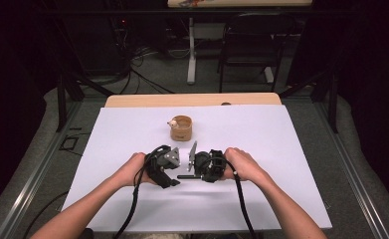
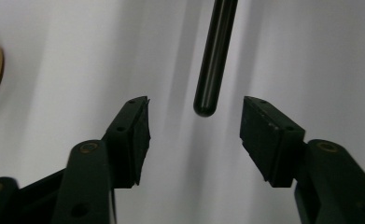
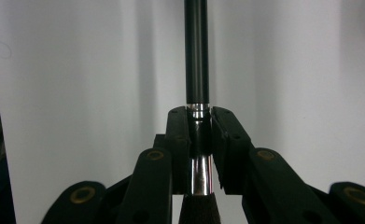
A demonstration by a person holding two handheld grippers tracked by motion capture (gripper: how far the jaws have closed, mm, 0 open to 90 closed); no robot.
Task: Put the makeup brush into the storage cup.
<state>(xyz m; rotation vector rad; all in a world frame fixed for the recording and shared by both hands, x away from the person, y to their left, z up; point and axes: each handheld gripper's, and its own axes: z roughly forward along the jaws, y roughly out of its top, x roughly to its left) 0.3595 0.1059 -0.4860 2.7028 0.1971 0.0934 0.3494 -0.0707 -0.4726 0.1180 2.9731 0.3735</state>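
Black brush handle (image 3: 196, 56) lying level — tip toward left gripper (image 2: 195, 128), half-open, empty; right gripper (image 3: 200, 114) clamps ferrule.

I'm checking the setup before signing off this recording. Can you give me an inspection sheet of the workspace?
Surface: white sheet over a wooden table.
Job's things: black rod with a silver band, held level above the sheet.
Clutter: small tan round container behind the hands.
Tongs: right tongs shut on the rod at its silver band; left tongs open, the rod's rounded tip between the pads, untouched.
Cables: one black cable trails from each tool toward the person; more lie on the floor behind.
Surroundings: dark room, black chair, table legs.
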